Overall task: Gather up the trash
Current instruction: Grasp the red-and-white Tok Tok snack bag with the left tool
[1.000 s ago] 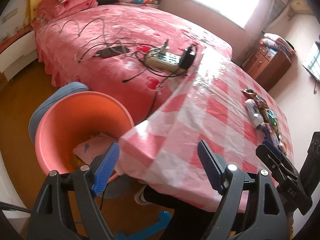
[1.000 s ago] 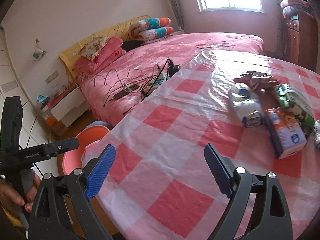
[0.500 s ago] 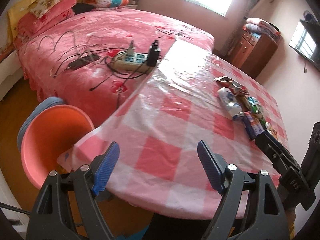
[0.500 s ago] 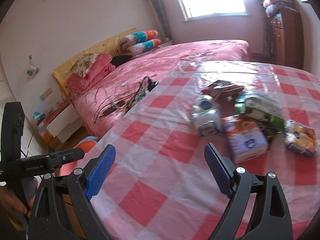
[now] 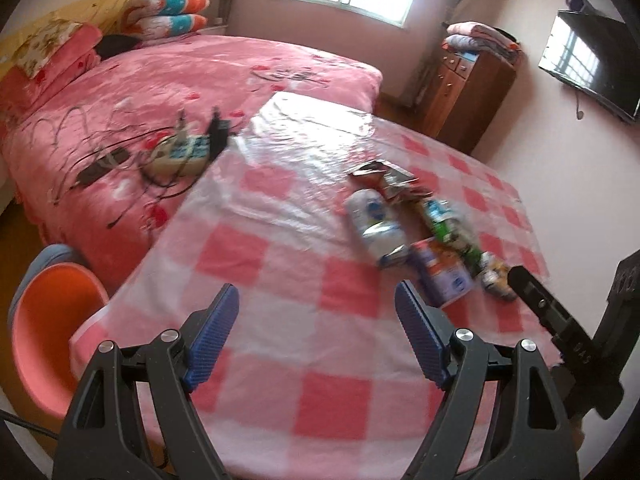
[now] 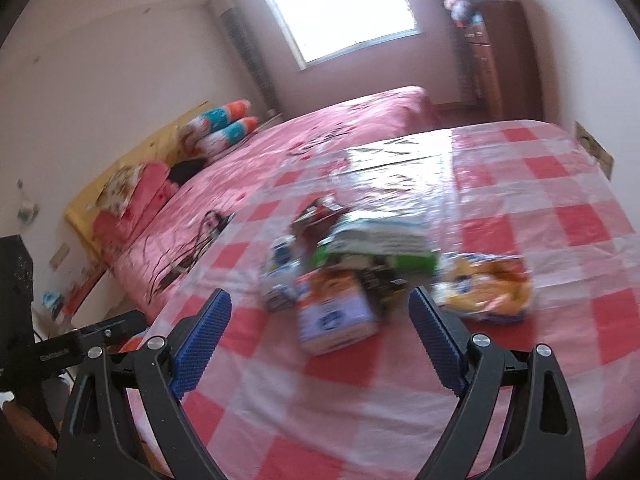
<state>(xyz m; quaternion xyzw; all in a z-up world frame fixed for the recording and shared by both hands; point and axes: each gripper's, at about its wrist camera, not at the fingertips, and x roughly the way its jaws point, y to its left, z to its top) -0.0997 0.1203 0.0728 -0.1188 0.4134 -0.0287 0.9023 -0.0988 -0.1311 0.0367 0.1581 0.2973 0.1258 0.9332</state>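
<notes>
Both grippers empty, jaws spread, facing the trash pile.
Right gripper [image 6: 320, 334] should straddle the purple carton [image 6: 336, 320] squarely; left gripper [image 5: 316, 336] waits.

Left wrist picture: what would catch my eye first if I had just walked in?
The heap of wrappers lying on the pink checked tablecloth, ahead of the open left gripper. Beyond the table, a pink bed carries a power strip with tangled cables, and an orange bin stands at lower left.
</notes>
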